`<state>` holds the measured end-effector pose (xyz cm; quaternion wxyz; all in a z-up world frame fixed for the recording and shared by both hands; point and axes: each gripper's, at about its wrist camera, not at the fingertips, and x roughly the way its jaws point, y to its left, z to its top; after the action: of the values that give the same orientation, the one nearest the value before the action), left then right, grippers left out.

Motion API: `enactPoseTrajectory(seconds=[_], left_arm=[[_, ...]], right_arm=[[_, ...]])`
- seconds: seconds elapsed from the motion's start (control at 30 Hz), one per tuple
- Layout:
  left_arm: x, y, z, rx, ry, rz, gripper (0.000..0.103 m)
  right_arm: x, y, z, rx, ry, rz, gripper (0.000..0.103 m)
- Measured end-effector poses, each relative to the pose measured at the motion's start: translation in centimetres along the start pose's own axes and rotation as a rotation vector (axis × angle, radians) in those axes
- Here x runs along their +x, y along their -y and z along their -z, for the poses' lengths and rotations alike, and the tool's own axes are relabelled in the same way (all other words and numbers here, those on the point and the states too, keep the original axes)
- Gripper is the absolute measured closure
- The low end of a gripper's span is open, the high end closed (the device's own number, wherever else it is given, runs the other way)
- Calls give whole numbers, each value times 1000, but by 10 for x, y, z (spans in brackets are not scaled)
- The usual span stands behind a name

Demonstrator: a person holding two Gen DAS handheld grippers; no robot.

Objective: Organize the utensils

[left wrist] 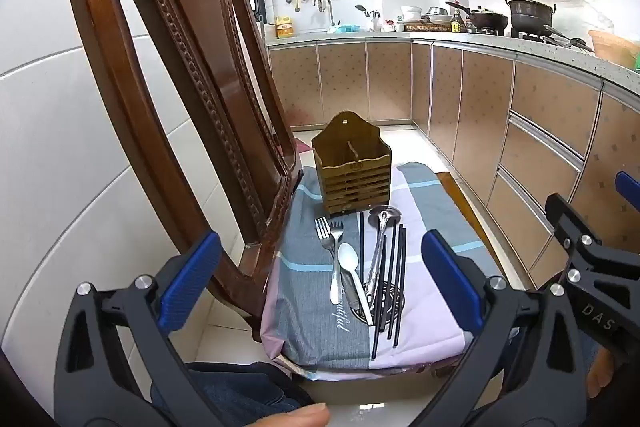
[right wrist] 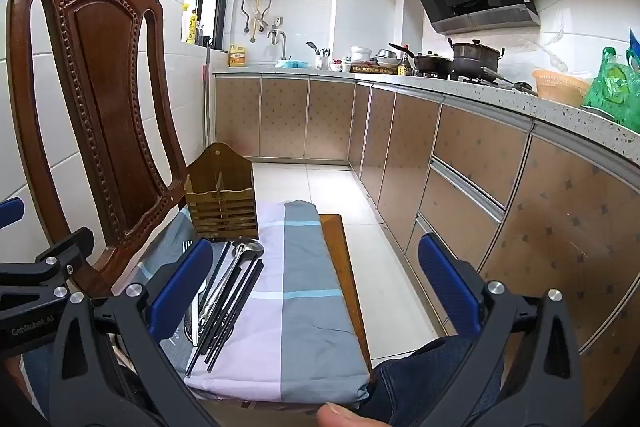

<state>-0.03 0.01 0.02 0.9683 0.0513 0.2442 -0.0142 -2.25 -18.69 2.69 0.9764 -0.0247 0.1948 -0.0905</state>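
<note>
A folded checked cloth [left wrist: 304,291] covers the seat of a carved wooden chair [left wrist: 192,75]; on it lie forks [left wrist: 329,231], a spoon [left wrist: 349,259], a ladle [left wrist: 384,217] and black chopsticks [left wrist: 394,279], with the brown utensil holder [left wrist: 352,171] just behind them. Kitchen cabinets [right wrist: 460,163] and a cluttered counter [right wrist: 500,95] lie beyond. The left gripper [left wrist: 320,283] and right gripper [right wrist: 316,287] both have fingers spread wide, holding nothing.

Ahead of our left gripper [left wrist: 320,283], whose frame is black with blue pads [left wrist: 191,279], we see a cloth [left wrist: 424,323] checked in grey-blue and pale lilac with light blue stripes. On it lie silver forks [left wrist: 330,233], a white spoon [left wrist: 349,259], a silver ladle [left wrist: 382,223] and black chopsticks [left wrist: 394,279]. Beyond them we see a brown slatted holder [left wrist: 352,167]. Left of our right gripper [right wrist: 316,283], we see a reddish-brown carved chair [right wrist: 100,75].
</note>
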Motion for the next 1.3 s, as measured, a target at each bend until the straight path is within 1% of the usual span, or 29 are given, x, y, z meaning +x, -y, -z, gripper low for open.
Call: enactPoseTrajectory(seconds=[0.37,0.4,0.97,1.3], left_arm=[[0,0,0,0,5,-4,4],[0,0,0,2,5,-4,4],[-1,-2,-1,4,2,-6,4],[0,0,5,5,-1,-7,4]], right_arm=[[-7,1,0,3,-8,-3,2],[1,1,1,-2,-11,-1,2],[1,2,1,0,-16,-3,2],[2,1,2,1,-18,-4,2]])
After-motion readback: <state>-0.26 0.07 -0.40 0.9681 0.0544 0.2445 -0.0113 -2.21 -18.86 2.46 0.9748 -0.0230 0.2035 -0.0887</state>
